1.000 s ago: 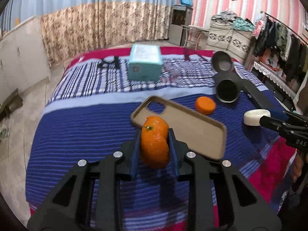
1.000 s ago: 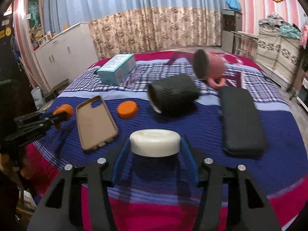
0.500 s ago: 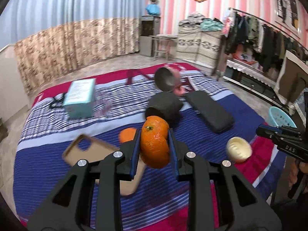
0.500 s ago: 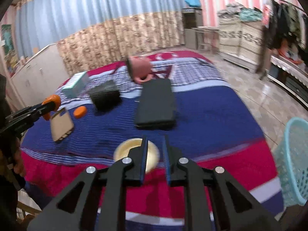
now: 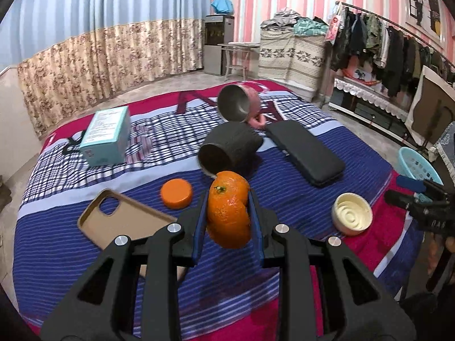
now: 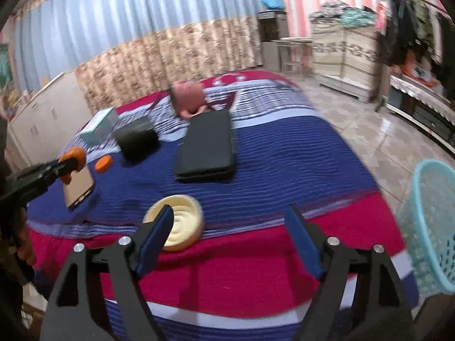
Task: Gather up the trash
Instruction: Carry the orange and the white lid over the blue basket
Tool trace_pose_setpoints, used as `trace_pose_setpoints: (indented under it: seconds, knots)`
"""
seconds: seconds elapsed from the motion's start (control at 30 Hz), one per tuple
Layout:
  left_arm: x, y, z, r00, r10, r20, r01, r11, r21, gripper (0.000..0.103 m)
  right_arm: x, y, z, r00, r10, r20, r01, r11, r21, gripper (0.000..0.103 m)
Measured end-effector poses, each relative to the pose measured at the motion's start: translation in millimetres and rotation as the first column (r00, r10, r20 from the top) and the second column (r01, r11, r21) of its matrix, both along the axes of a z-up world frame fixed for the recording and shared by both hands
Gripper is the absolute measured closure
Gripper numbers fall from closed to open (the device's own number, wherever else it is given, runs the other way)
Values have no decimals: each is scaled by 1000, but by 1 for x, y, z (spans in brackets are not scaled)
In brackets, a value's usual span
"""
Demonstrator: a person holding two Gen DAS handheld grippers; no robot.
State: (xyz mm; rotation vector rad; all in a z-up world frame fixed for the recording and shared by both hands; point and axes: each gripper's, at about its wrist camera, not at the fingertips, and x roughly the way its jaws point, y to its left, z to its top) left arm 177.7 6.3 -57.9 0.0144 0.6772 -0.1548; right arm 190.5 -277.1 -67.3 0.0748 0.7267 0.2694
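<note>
My left gripper [image 5: 227, 218] is shut on an orange peel [image 5: 229, 213] and holds it above the bed's near edge; the peel also shows in the right wrist view [image 6: 74, 157]. My right gripper [image 6: 229, 236] is open and empty above the red edge of the blanket. A cream round lid [image 6: 177, 223] lies open side up on the bed just behind the right gripper's left finger; it also shows in the left wrist view [image 5: 352, 213]. A teal plastic basket [image 6: 432, 224] stands on the floor to the right of the bed, also in the left wrist view [image 5: 416, 164].
On the striped blanket [image 5: 71, 255] lie an orange cap [image 5: 176, 193], a tan phone case [image 5: 122, 220], a dark cylinder on its side [image 5: 227, 149], a black flat case [image 5: 304, 153], a pink pot [image 5: 239, 106] and a teal box [image 5: 106, 135]. Clothes rack and furniture stand at the right.
My right gripper has let go of the cream lid, which now lies on the bed, and has opened wide. Both views have swung right toward the basket. The left gripper still holds the peel.
</note>
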Motion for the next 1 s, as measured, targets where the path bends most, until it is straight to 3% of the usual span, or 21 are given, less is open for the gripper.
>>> trace_pose_setpoints:
  seconds: [0.27,0.3,0.33,0.5,0.8,1.0]
  knots:
    - [-4,25,3,999,51,7,-51,999,1,77,13,59,-25,994,100,-39,-102,992,-69,24]
    - [-3,27,3,998,56,8,-56,998,-3,77,16,63,-29,994,95,-52,-99,991,-91,26]
    - [-2,28,3,998,61,7,-61,998,-7,77,18,65,-32,993,97,-61,-102,990,-96,39]
    - [3,22,4,998,55,9,-55,998,-18,77,11,56,-21,995,98,-21,-100,990,-102,42]
    - [15,-55,27,994,-86,68,87,996,-20,77,-21,-40,43,987,-98,129,110,990,-88,42]
    - [24,-135,46,968,-221,116,227,973,-41,77,-54,-127,73,939,-276,204,297,951,-83,42]
